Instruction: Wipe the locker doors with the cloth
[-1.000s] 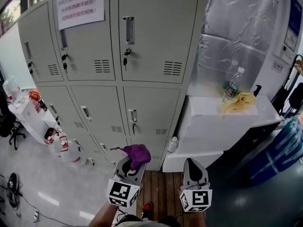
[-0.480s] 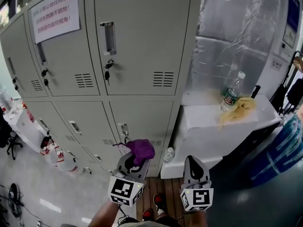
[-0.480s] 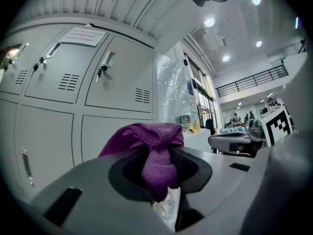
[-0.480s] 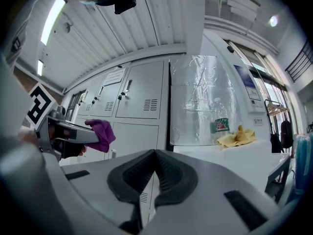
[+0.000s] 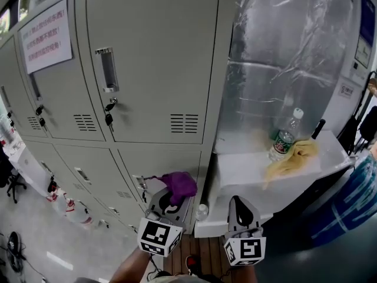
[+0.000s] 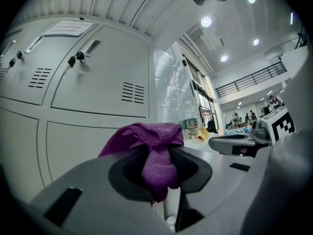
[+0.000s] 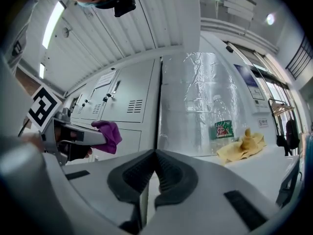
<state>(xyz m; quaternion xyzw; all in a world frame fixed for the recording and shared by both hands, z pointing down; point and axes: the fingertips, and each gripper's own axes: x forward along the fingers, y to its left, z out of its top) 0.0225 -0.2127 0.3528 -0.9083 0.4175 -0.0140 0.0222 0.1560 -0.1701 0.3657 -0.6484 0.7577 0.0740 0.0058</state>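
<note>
Pressure and flat contact matter most here, I judge. The purple cloth should be lifted to the big upper locker door and pressed broadly against it. Strokes should run past the recessed handle and the keys hanging under it, so the fabric does not snag there.

The left gripper is clamped on the cloth: a fold is pinched between its jaws, and the rest bulges out beyond the tips toward the metal. The cloth sits below that door, level with the lower row. It looks close to the locker face but apart from it.

The right gripper has its jaws pressed together on nothing. It is also below the door, off past the door's right edge.
</note>
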